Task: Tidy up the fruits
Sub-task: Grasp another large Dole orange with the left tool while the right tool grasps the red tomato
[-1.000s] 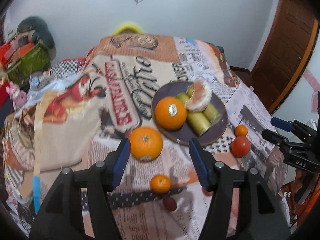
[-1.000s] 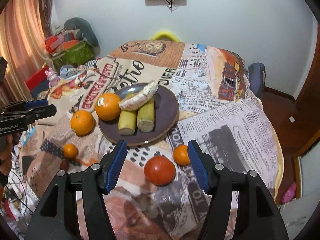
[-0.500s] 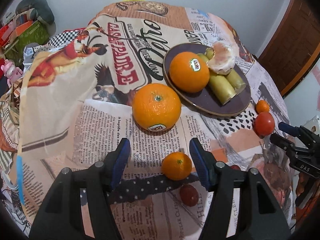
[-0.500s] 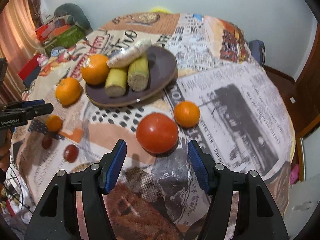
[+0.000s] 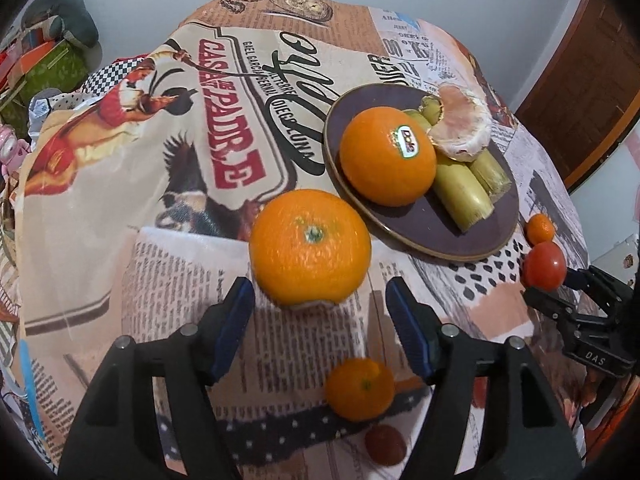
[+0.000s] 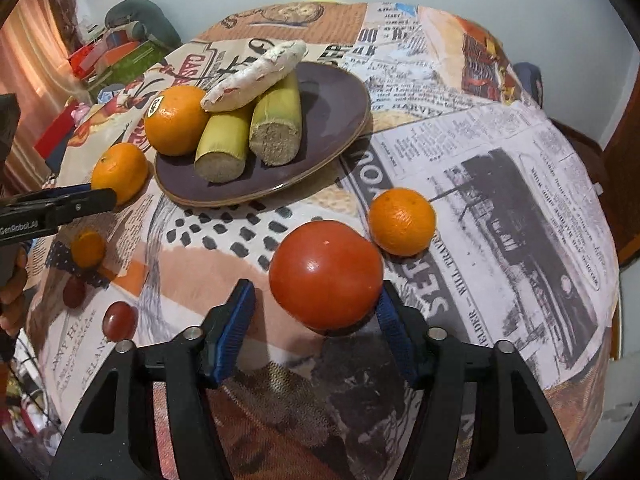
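Lining up two grabs, I've got the left gripper [image 5: 320,300] spread around the big loose orange [image 5: 310,247] and the right gripper [image 6: 314,304] spread around the red tomato [image 6: 326,274], both on the newspaper-print tablecloth [image 6: 500,200] beside the dark purple plate [image 6: 332,108], so next I'd squeeze.

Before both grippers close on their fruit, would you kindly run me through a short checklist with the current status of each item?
1. Left gripper open: ok.
2. Large orange centred ahead of it: ok.
3. Right gripper open: ok.
4. Tomato centred in it: not ok, it sits toward the right finger.
5. Free room on the plate: ok, its right half is bare.
6. Pads already touching fruit: cannot tell.
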A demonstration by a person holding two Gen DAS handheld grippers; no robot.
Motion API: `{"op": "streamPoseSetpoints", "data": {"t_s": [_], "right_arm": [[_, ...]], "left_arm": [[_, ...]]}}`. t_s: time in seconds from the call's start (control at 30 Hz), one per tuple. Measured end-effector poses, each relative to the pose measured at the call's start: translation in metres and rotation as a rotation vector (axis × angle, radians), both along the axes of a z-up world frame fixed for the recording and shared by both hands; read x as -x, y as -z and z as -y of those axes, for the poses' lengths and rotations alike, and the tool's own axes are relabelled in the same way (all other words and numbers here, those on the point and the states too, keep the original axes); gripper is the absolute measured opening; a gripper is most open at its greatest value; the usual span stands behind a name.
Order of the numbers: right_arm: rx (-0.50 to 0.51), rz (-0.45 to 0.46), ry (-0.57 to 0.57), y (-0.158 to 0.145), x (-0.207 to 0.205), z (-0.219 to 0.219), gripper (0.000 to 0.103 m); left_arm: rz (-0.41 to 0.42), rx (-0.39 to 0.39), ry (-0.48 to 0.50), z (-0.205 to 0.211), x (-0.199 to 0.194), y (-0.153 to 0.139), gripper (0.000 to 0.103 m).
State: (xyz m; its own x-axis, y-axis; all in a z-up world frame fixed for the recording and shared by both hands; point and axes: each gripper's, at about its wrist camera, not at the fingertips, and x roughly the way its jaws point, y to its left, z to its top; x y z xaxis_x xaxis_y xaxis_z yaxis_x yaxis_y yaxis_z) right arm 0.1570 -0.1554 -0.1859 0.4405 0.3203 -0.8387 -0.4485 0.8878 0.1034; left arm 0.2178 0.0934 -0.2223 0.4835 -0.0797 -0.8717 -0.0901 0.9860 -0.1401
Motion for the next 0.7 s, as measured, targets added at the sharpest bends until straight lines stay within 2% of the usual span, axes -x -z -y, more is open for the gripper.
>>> {"op": "streamPoseSetpoints", "data": {"t_s": [0.03,0.17,0.3,0.53,0.6,0.7], "right_arm": [[0.001,0.002,-0.001,-0.001,0.000,0.001,0.047],[-0.027,-0.014,-0.001,-0.001,-0.003,0.005,0.046],[-0.033,-0.012,0.003,-0.001,-0.004,0.006,0.045],[-0.038,-0.008,-0.005,-0.003,-0.007,0.002,0.045],[-0.050,-0.011,-0.001,-0.004,-0.009,0.003,0.045],[-0.059,-0.015,0.008,-0.005,-0.010,0.004,0.045]], "left_arm": [[-0.004,-0.001,-0.006,-0.001,-0.003,0.002,0.071],[-0.012,0.008,-0.023,-0.003,-0.012,0.008,0.071],[0.006,-0.010,-0.025,-0.001,-0.016,0.008,0.071],[0.032,0.006,-0.044,-0.004,-0.020,0.004,0.071],[0.041,-0.006,-0.044,-0.003,-0.020,0.003,0.065],[0.051,-0.040,-0.031,0.001,-0.019,0.001,0.065]]}}
